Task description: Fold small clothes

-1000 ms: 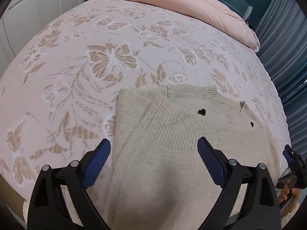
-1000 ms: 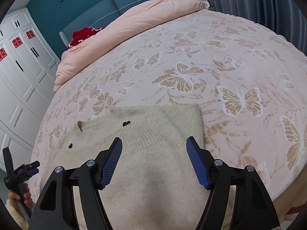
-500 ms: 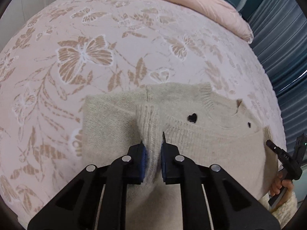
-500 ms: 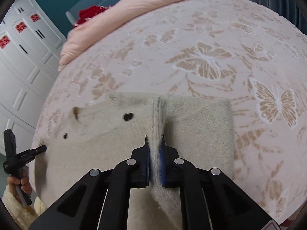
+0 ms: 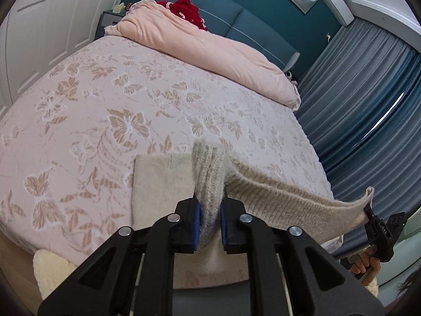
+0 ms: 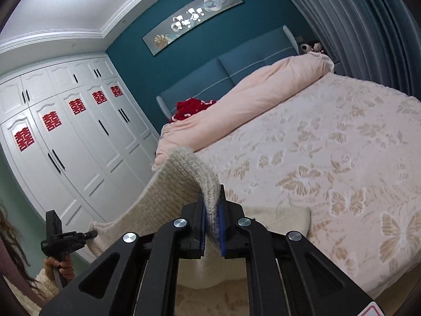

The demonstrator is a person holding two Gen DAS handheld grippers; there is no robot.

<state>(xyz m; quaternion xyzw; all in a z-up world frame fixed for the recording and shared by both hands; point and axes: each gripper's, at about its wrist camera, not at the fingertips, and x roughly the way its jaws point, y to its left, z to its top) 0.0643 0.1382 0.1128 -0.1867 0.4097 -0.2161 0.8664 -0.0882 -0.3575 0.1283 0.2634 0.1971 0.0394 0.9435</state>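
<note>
A beige knit sweater (image 5: 284,202) is lifted off the near edge of the bed and stretched between both grippers; a folded part (image 5: 158,184) still lies on the bedspread. My left gripper (image 5: 210,223) is shut on one pinched ridge of the knit. My right gripper (image 6: 211,226) is shut on the other ridge (image 6: 189,179). The right gripper also shows in the left wrist view (image 5: 379,231), and the left gripper in the right wrist view (image 6: 65,239).
The bed has a pink butterfly bedspread (image 5: 131,110) with a rolled pink duvet (image 5: 210,52) and a red garment (image 5: 188,10) by the blue headboard. White wardrobes (image 6: 65,144) stand left, grey curtains (image 5: 368,100) right.
Both grippers closed on the sweater and have lifted its near edge up off the bed, so the cameras now look along the bed toward the headboard.
</note>
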